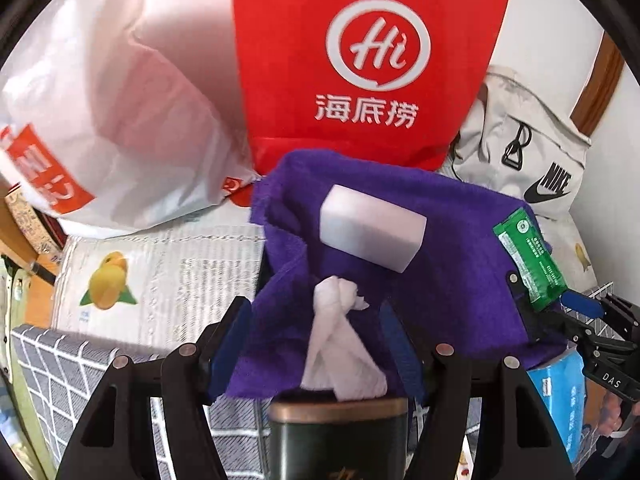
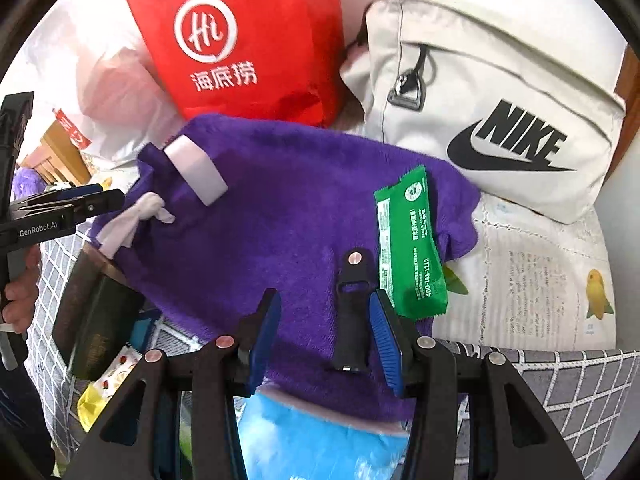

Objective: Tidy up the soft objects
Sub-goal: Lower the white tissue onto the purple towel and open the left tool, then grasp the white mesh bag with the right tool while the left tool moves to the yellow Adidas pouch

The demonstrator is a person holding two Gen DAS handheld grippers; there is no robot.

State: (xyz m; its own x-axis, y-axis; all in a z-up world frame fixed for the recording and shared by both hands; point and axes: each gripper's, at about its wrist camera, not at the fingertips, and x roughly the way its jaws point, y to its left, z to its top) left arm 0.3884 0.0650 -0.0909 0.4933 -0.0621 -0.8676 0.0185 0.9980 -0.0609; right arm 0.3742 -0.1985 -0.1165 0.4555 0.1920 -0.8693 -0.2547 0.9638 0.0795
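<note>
Two pairs of blue-padded fingers work one purple towel (image 2: 280, 216); our left gripper (image 1: 316, 344) has its fingers pressed into the towel's near edge on either side, pinching the plush cloth, with a knotted white rag (image 1: 340, 344) standing between them above a dark tin (image 1: 338, 436); our right gripper (image 2: 326, 340) is spread wide over the towel's opposite edge, a black strap (image 2: 352, 308) lying between its fingers, nothing clasped. We judge the towel light, limp and grippy, so it should be taken at a hem or corner, where a fold bunches; pulled from the middle it would tip off what rides on it: a white sponge block (image 2: 196, 172), springy and featherlight, and a slick green sachet (image 2: 412, 244). Beyond stand a red paper bag (image 2: 244, 44) and a cream Nike bag (image 2: 500, 112), over a newspaper-print sheet (image 2: 532, 280). Only the right view shows the strap and a blue cloth (image 2: 320, 436) under the towel; only the left view shows the pinch and the knot face on.
</note>
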